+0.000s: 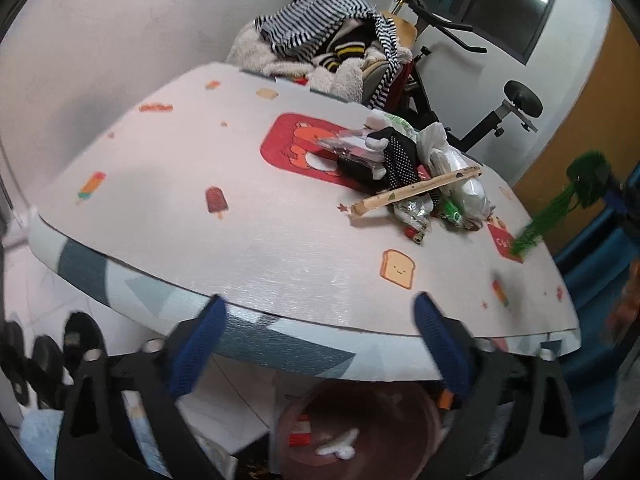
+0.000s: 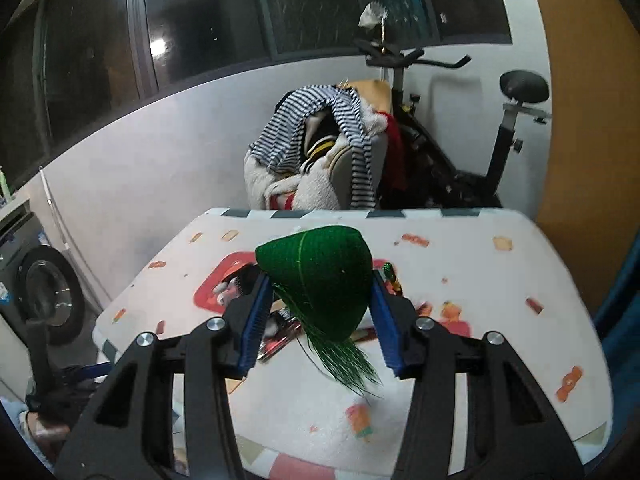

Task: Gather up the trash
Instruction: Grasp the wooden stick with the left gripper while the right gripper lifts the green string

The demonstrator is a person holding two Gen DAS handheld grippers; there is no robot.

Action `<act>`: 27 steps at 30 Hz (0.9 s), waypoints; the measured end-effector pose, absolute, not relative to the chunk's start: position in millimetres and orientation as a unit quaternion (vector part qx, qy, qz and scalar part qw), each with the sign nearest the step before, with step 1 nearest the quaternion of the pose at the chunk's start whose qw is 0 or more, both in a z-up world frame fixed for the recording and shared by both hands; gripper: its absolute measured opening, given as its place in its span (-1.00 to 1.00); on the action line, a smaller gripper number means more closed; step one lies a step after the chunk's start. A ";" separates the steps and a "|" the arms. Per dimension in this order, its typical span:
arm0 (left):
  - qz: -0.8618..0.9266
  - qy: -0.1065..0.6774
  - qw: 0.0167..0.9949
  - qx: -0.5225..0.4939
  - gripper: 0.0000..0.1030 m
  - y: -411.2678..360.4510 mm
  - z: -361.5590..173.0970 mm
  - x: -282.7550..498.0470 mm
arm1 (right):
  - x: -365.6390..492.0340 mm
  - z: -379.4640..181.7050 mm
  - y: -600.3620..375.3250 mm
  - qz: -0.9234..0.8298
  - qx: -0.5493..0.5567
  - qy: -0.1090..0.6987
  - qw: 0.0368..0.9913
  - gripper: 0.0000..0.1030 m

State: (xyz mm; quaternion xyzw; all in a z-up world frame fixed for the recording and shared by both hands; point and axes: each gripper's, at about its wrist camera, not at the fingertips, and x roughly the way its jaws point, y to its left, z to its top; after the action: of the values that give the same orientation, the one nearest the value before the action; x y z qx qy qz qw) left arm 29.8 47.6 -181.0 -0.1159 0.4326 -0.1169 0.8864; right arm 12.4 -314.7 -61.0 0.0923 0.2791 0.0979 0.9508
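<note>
My right gripper (image 2: 318,312) pinching green glitter cone (image 2: 316,280) above counter (image 2: 500,300), tinsel tail dangling; rounded cone may squirt from pads, tail may snag trash pile (image 1: 420,184); my left gripper (image 1: 320,344) spread, empty, over brown bin (image 1: 360,432); drop could miss bin.

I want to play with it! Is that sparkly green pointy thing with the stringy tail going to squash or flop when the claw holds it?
The glittery green cone with a fringe probably keeps its shape: it looks undented between the right claw pads. Its thin green strands dangle loosely, so they likely flop. It seems light.
</note>
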 end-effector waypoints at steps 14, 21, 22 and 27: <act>-0.159 0.489 0.781 -0.354 0.02 37.8 -226.7 118.8 | 23.2 -78.4 -307.2 0.116 0.108 0.296 0.942 -0.03; -0.135 0.470 0.732 -0.474 0.01 31.6 -245.7 147.6 | 22.5 -87.3 -315.5 0.105 0.115 0.310 0.938 -0.04; -0.131 0.471 0.727 -0.482 0.01 29.4 -247.7 150.4 | 23.0 -88.3 -317.2 0.104 0.116 0.310 0.938 -0.03; -0.107 0.475 0.703 -0.518 0.01 18.0 -261.8 160.5 | 22.7 -93.2 -325.7 0.096 0.124 0.315 0.936 -0.03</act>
State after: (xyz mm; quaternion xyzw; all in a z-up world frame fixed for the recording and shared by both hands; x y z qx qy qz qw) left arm 160.5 18.0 -261.8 -0.5185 0.4755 -0.1069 0.7026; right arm 22.7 -325.7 -93.2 0.1244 0.3149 0.0957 0.9361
